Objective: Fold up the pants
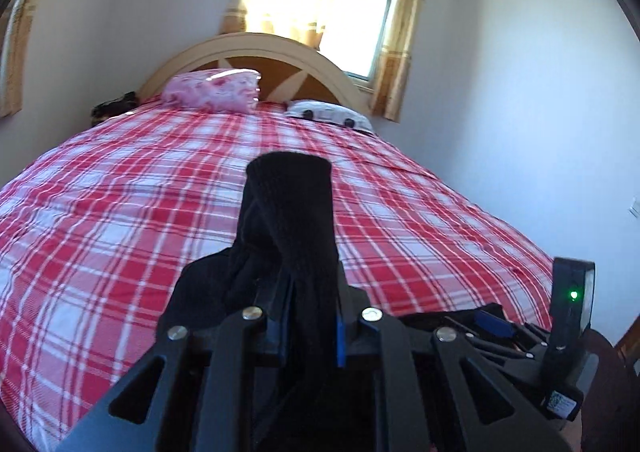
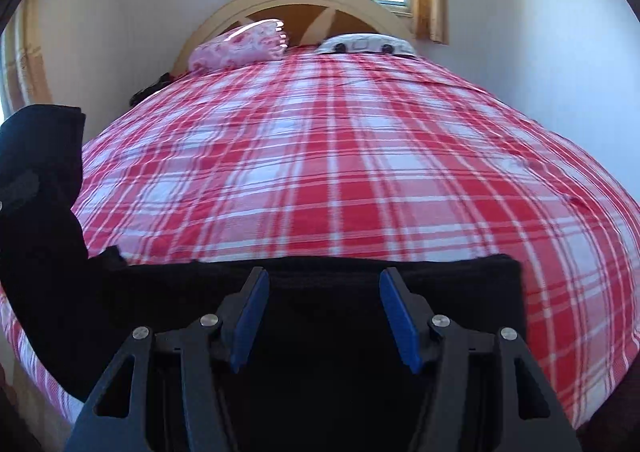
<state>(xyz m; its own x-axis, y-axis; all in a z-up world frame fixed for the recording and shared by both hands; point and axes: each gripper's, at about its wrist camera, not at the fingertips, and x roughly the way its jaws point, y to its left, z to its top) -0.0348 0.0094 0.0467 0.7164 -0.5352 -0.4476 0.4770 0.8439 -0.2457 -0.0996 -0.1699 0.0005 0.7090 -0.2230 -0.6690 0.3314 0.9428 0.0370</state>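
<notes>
Seen from two cameras mounted on hand-held grippers, both looking up the length of a bed toward its headboard. Nearest in the left view, the left hand-held gripper (image 1: 310, 332) has its blue-padded fingers pressed almost together on a bunched piece of the black pants (image 1: 286, 228); the cloth rises out of the grip as a dark column standing above the bed. In the lower right corner of that view the right hand-held gripper (image 1: 496, 326) shows in part, low over more black cloth at the foot of the bed. In the right view, the right hand-held gripper (image 2: 324, 316) has its jaws standing apart, about half open, the blue pads (image 2: 250, 316) gripping nothing and poised over the pants (image 2: 320, 292), which lie as a flat, dark, straight-edged band across the foot of the bed. At the left edge of that view the same black cloth climbs up off the bed. Beyond the pants stretches the bed (image 2: 360, 156), covered with a red and white plaid sheet. At the head of the bed a pink floral pillow (image 1: 214, 90) lies to the left and a white pillow (image 1: 330, 114) with dark spots lies to the right. Behind them stands the arched, pale wooden headboard (image 1: 256, 46), and above the headboard a bright window (image 1: 360, 24) with yellow curtains (image 1: 400, 32).
</notes>
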